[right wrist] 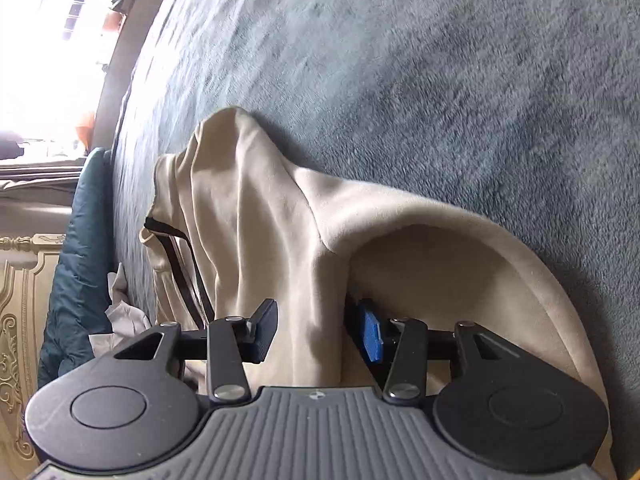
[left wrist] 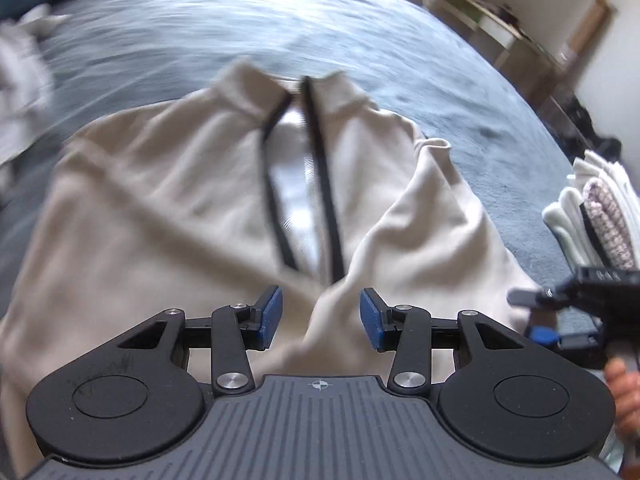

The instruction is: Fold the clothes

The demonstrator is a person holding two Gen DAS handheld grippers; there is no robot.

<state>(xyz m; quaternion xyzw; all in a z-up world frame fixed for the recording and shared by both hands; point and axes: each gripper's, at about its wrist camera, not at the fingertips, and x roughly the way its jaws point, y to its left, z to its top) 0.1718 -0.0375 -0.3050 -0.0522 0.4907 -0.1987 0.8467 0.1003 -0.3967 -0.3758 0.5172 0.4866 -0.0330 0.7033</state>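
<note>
My left gripper (left wrist: pixel 321 317) hangs over the near part of a cream jacket (left wrist: pixel 160 200) spread on a grey-blue blanket (left wrist: pixel 280 32). Its blue pads (left wrist: pixel 272 314) stand apart, with a ridge of cream cloth rising between them; neither pad presses on it as far as I can see. The jacket lies collar away from me, its dark-edged zip (left wrist: pixel 320 168) open down the middle and showing a pale lining. This view is blurred.

My right gripper (right wrist: pixel 316 330) is in the jacket's folds (right wrist: pixel 260 220). A hanging fold of cream cloth runs down between the fingers, and another swell of cloth bulges on the right side, partly covering the right pad (right wrist: pixel 370 334). The fingers stand fairly wide, and I cannot tell whether they pinch the fold or only straddle it. In the left view that gripper (left wrist: pixel 560 312) shows at the right edge beside the jacket, with my hand (left wrist: pixel 624 392) behind it.

A stack of folded clothes (left wrist: pixel 592 208) sits on the bed's right side, well apart from the jacket. A loose pale garment (left wrist: pixel 20 80) lies far left, near a dark teal pillow (right wrist: pixel 76 260).
</note>
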